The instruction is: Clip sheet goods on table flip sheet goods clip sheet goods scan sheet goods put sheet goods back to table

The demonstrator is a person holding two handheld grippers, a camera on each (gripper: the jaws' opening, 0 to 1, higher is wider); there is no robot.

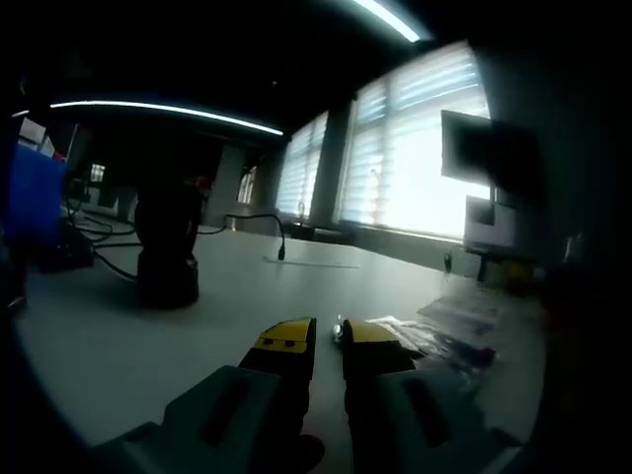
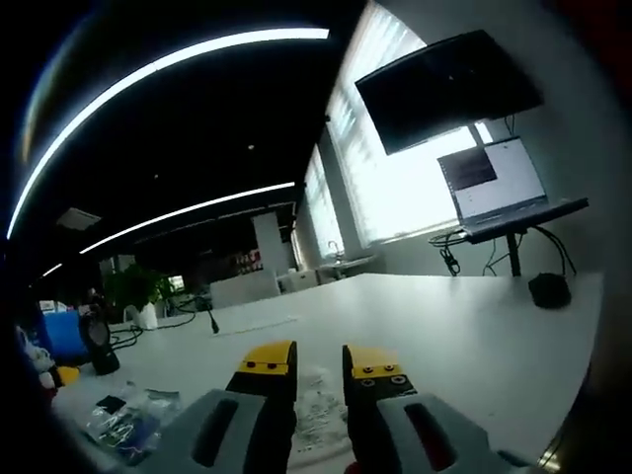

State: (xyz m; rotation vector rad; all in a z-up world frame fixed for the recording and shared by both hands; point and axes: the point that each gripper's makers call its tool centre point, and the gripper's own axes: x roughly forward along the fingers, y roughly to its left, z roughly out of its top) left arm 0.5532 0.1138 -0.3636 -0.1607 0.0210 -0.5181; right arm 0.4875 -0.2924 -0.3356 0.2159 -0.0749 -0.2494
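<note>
In the left gripper view my left gripper (image 1: 329, 338) hangs low over the white table (image 1: 237, 296), its yellow-tipped jaws drawn close together. A pile of clear plastic sheet packets (image 1: 454, 331) lies just right of the tips, and its near corner reaches the right jaw. In the right gripper view my right gripper (image 2: 319, 367) holds its jaws narrowly apart around a thin clear packet (image 2: 318, 410) that runs down between them. More packets (image 2: 128, 417) lie at the lower left. A black scanner on a stand (image 1: 166, 252) (image 2: 96, 343) rises further off.
A blue box (image 1: 35, 193) (image 2: 61, 336) and loose cables (image 1: 99, 232) sit by the scanner. A gooseneck microphone (image 1: 281, 242) stands mid-table. A laptop (image 2: 494, 183), a wall monitor (image 2: 444, 89) and a dark mouse (image 2: 548, 289) are on the window side.
</note>
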